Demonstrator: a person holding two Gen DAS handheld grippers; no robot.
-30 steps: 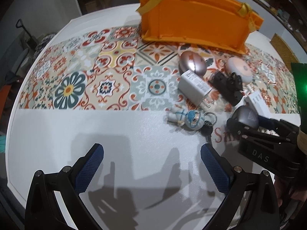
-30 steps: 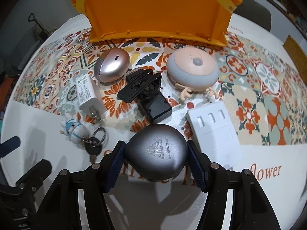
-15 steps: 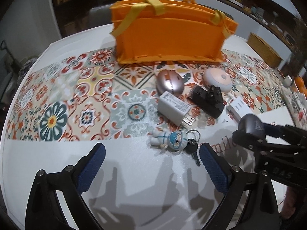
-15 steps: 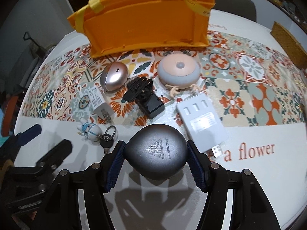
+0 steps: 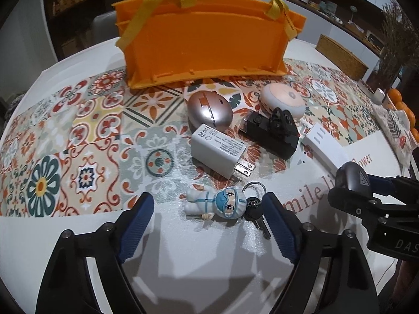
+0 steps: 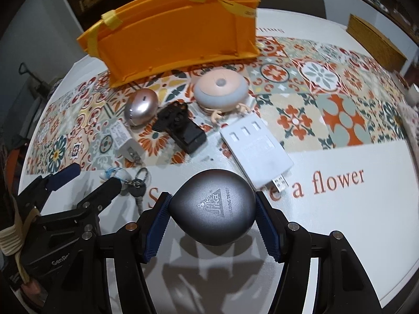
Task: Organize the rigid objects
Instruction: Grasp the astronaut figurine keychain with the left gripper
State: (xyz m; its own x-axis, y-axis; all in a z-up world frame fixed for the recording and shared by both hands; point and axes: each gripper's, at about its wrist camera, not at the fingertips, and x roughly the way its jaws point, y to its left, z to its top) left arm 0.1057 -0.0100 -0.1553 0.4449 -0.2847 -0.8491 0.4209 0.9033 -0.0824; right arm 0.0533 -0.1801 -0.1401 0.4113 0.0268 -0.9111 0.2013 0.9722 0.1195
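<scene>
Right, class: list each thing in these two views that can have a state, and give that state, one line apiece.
Left gripper: jaws closing around the figurine keychain, pads not yet touching it.
Right gripper: shut on the grey teardrop case.
Grey teardrop case: closed, held off the table.
Figurine keychain: lying flat, key attached.
Orange felt bag: upright, top open.
Wall charger: unplugged, prongs out.
Rose-gold egg case: closed.

The grey teardrop-shaped case (image 6: 213, 210) bears a triangular logo and the words "BUILDING TRUST", the tablecloth (image 6: 340, 196) shows red lettering "a flower", and the neighbouring gripper bodies read "DAS" (image 5: 404, 244) and "GenRo" (image 6: 59, 260), both partly cut off.
</scene>
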